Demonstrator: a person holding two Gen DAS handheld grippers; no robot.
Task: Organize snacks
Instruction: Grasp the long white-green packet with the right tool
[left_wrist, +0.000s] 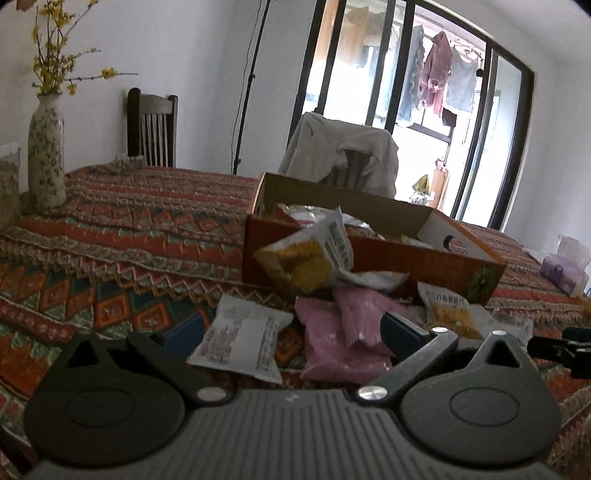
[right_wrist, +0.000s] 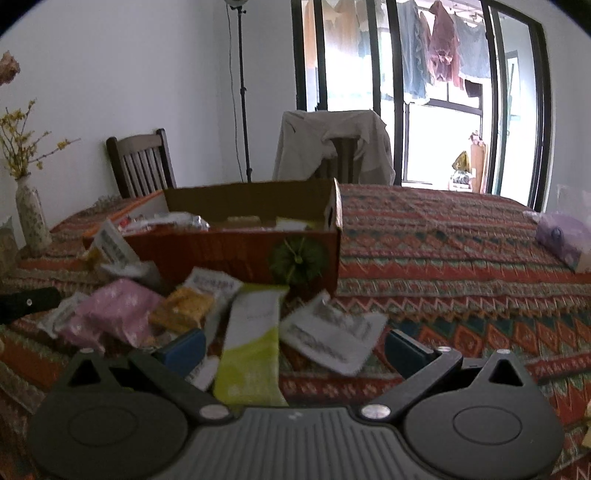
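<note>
both pairs of jaws stand spread wide and pinch nothing. the left gripper (left_wrist: 291, 332) hovers low over a white packet (left_wrist: 242, 338) and a pink packet (left_wrist: 341, 338), which lie side by side on the cloth (left_wrist: 110, 236) between its fingers. the right gripper (right_wrist: 295, 349) has a green packet (right_wrist: 251, 350) running lengthwise between its fingers, with another white packet (right_wrist: 332, 336) just beside it.

the snacks lie in a loose heap on the cloth against the near wall of the box (left_wrist: 373, 258). one yellow packet (left_wrist: 303, 260) leans on that wall, half over the rim, and more packets show inside the box.

these look light, soft and puffed with air, with crinkly film that may slip. the crisps or biscuits inside would likely crack under a hard squeeze. the safer hold is probably across the flat sealed edge, or lightly across the narrow middle, with gentle closing. the green packet is long and would likely droop if taken by one end, so mid-length seems better. packets overlap, so lifting one could drag its neighbour.
</note>
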